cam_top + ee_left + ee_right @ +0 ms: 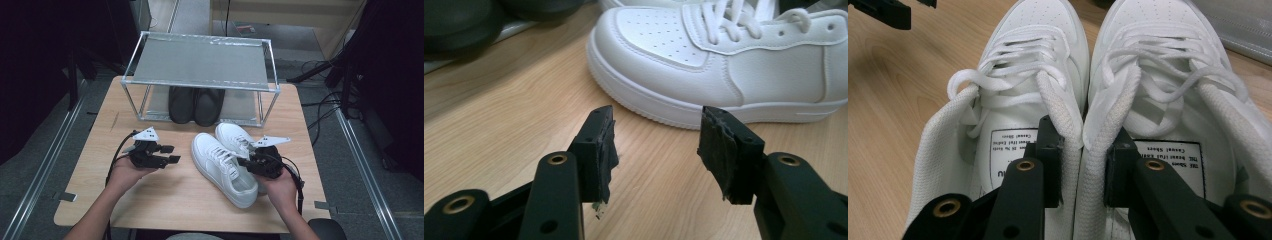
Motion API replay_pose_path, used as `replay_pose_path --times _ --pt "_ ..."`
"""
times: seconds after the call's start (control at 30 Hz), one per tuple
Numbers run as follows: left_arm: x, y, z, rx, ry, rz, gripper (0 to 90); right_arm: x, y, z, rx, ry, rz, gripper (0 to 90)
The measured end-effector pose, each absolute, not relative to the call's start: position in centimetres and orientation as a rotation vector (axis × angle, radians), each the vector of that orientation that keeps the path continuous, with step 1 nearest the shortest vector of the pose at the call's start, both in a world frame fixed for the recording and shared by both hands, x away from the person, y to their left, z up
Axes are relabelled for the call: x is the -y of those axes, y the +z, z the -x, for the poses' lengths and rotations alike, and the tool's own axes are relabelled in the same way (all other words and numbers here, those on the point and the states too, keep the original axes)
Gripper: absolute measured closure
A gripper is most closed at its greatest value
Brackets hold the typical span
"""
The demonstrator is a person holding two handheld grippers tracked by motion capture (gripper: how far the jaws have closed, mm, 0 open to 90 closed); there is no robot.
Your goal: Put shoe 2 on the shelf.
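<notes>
1. Collars first: my right gripper point(1082, 165) has one jaw down inside each white sneaker, clamped on the two inner collar walls point(1083, 145) so they are pinched together between the pads.
2. The pair of white sneakers point(227, 162) lies side by side on the table point(165, 200), toes pointing away from me towards the rack; the left sneaker point(1013, 90) and the right sneaker point(1168, 85) touch along their inner sides.
3. To do this well, I judge the pinch should sit deep on the padded collars, not on the laces point(1008, 75), so both shoes lift as one and neither slips out.
4. My left gripper point(656, 145) hovers just beside the nearer shoe's toe point(649, 45), jaws apart with nothing between them. It could steady the toes if the pair sags.
5. Farther off stands the metal rack point(200, 67), with a pair of black shoes point(196, 104) already on its lower shelf.
6. I should lift level, keep the soles clear of the rack's frame, and set the pair down squarely.
</notes>
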State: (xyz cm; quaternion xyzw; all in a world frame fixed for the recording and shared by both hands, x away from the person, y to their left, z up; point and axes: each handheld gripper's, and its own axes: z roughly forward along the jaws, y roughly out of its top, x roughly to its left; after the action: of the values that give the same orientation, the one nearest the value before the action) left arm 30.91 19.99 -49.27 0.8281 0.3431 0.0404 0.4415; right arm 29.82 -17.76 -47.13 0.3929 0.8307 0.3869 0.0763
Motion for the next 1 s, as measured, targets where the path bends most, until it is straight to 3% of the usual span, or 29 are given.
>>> replay_pose_path --times 0.6,1.0 --pt "-23.1 -49.5 -31.1 -0.969 0.138 -2.012 43.3 18.5 -45.3 -29.6 -2.617 1.240 -1.002 75.7" --pt "-25.5 -49.9 -30.2 -1.042 0.166 -1.998 42.1 15.7 -44.5 -31.6 -2.775 1.265 -0.780 75.7"
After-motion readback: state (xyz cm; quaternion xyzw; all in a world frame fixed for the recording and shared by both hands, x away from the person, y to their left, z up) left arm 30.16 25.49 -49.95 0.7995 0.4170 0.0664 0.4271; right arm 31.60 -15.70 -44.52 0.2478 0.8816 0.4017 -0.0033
